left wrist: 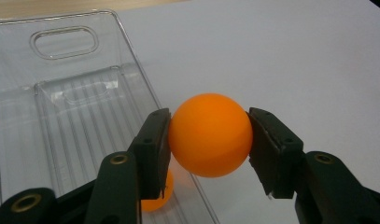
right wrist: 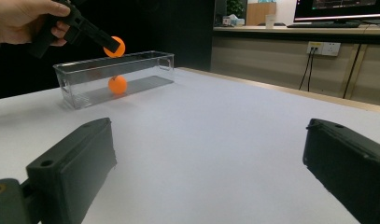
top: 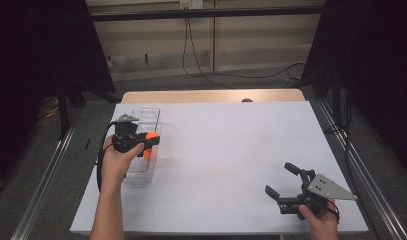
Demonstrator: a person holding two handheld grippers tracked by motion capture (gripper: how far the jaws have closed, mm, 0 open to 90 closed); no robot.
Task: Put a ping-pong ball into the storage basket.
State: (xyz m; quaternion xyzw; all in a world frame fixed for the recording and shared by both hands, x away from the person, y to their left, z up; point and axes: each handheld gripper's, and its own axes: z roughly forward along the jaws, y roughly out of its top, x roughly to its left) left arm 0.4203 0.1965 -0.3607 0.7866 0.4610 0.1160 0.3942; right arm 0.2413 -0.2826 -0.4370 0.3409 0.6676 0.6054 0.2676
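Note:
My left gripper [top: 150,139] is shut on an orange ball [left wrist: 210,135], also seen in the high view as the ball [top: 151,135], held just above the right rim of a clear plastic bin [top: 146,116]. Both pads press the ball's sides. A second orange ball [right wrist: 117,85] lies inside the bin [right wrist: 150,58], partly hidden under my left jaw in the left gripper view as the ball [left wrist: 155,203]. At the table's front right my right gripper [top: 280,178] rests open on the white surface, nothing between its jaws, far from the bin.
The white table top [top: 226,150] stretches between the two grippers. A wooden strip [top: 211,96] borders its far edge. Cables trail on the floor [top: 231,75] beyond, and dark curtains stand at both sides.

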